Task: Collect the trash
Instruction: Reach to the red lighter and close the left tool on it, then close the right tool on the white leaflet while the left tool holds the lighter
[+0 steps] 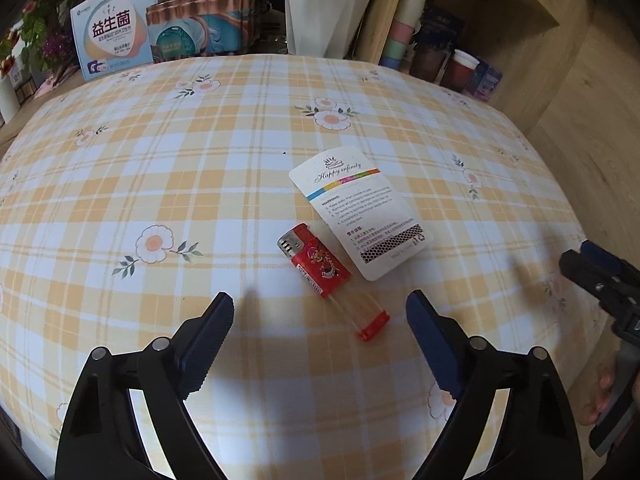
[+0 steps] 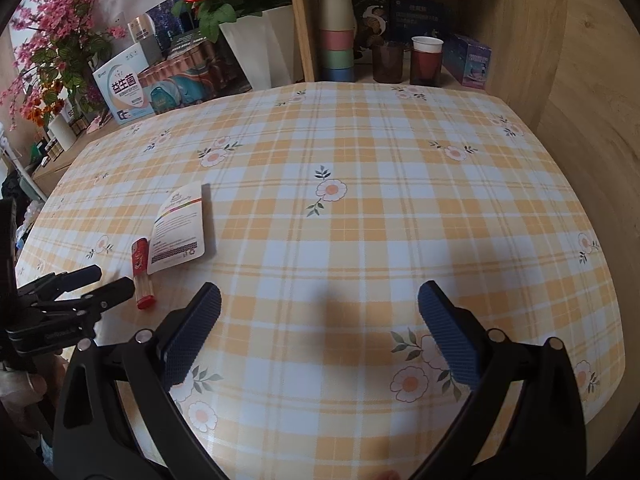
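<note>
The left gripper (image 1: 320, 312) hangs over the desk (image 1: 160, 184) with its jaws spread wide and nothing pinched between them. A red lighter (image 1: 326, 274) lies flat on the checked, flowered cloth just ahead of the gap, its clear end nearest the fingers and its metal head pointing away. Just beyond it, touching or nearly touching its side, lies a white card (image 1: 362, 210) with printed text and a coloured stripe. The right gripper (image 2: 320, 308) is also spread and empty, above bare cloth to the right of both items and well apart from them. At the far edge of the desk stand boxes (image 1: 114, 26), a white plant pot (image 1: 320, 16) and a wooden shelf (image 2: 520, 40) with stacked cups (image 2: 337, 40).
</note>
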Motion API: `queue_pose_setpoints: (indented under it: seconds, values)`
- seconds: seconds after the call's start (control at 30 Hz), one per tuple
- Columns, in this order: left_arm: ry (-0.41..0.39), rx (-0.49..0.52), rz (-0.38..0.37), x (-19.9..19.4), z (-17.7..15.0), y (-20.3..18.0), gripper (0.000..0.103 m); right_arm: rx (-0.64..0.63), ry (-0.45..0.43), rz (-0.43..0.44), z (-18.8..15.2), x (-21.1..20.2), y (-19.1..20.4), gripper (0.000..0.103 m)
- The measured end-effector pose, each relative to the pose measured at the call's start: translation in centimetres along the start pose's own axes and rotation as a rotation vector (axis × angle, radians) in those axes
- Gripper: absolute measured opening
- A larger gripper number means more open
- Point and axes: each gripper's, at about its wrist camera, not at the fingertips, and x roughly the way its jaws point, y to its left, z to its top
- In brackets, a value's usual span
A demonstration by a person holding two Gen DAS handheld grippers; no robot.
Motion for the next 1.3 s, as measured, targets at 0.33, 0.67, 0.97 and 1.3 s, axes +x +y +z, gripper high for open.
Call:
queue_pose_setpoints:
  seconds: [0.33,0.67,0.97,1.3]
  values:
    - [0.061,0.093,0.048,1.5,0.9,1.2,0.055,-0.048,-0.011,0.034,1.1,0.5,1.1,0.097]
    - [0.033,0.119,0.016,1.3,1.9,4.1,0.025,-0.161,0.023,0.129,2.7,3.2,6.1,0.097]
    - [-0.019,0.007,0.016,-1.1,0.9,9.1,0.022,-0.127,0.112,0.184,4.2,8.0,10.2,0.097]
    - [-0.072,-0.094,0.023,-3.2,0.2,13.8,0.022,-0.098,0.192,0.087,5.2,12.9,15.0,0.098]
